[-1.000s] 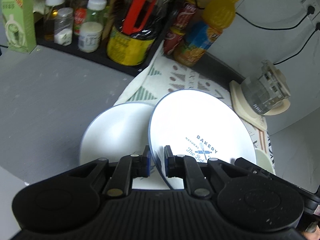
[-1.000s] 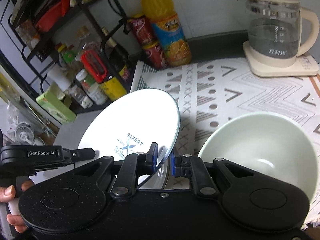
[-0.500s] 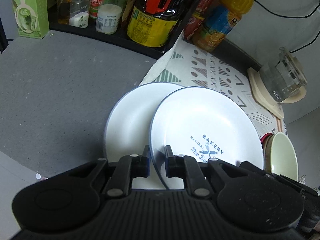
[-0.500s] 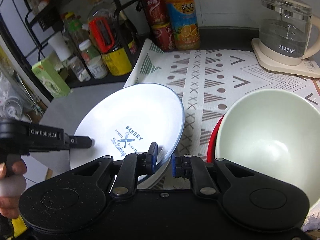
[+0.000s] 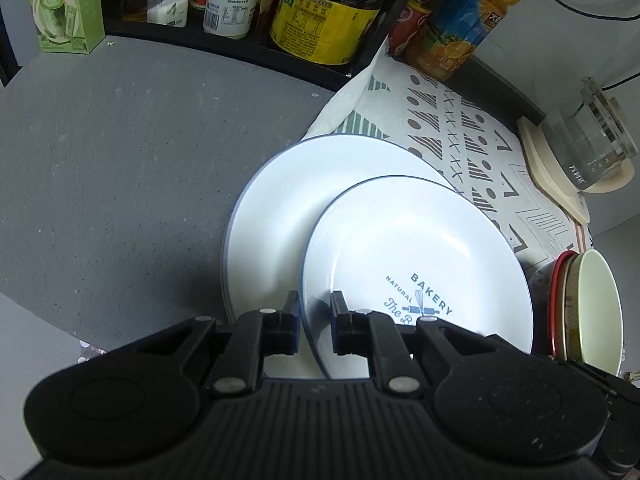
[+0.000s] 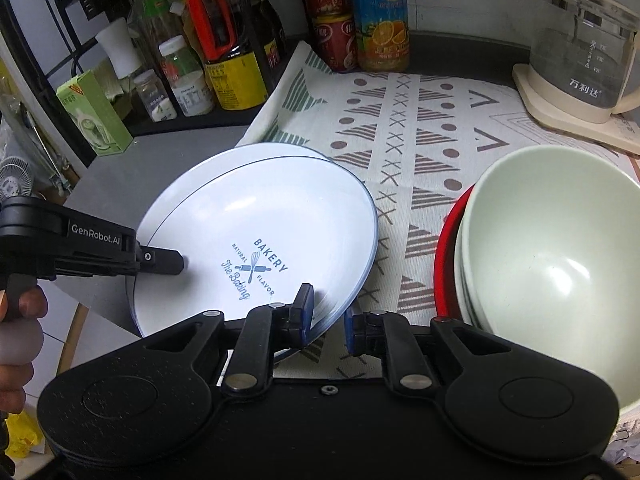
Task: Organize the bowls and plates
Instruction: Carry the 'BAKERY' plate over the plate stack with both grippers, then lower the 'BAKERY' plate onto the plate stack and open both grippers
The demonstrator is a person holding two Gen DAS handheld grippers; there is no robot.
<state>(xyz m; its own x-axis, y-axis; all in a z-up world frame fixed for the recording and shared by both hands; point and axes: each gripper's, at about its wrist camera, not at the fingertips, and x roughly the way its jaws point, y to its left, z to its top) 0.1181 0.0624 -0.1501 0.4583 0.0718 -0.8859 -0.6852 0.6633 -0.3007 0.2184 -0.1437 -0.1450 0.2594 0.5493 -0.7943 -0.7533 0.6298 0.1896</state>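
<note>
A white blue-rimmed plate printed "BAKERY" (image 5: 420,248) (image 6: 264,216) lies slightly tilted over a plain white plate (image 5: 280,208) (image 6: 224,160), offset to the right of it. My left gripper (image 5: 316,316) is shut on the BAKERY plate's near-left rim; its finger (image 6: 164,262) shows over that plate in the right wrist view. My right gripper (image 6: 328,320) is shut on the same plate's opposite rim. To the right stands a stack of bowls: a pale green bowl (image 6: 552,260) (image 5: 600,312) on top, a red bowl (image 6: 444,248) under it.
A patterned mat (image 6: 420,120) covers the right of the grey counter (image 5: 120,160). A glass kettle (image 6: 580,52) stands at the back right. At the back are a juice bottle (image 6: 380,20), a rack of bottles (image 6: 224,60) and a green carton (image 6: 92,116). A hand (image 6: 16,336) holds the left gripper.
The BAKERY plate has come down from a steep tilt to nearly flat over the plain plate. Both grippers kept their hold and moved with it.
</note>
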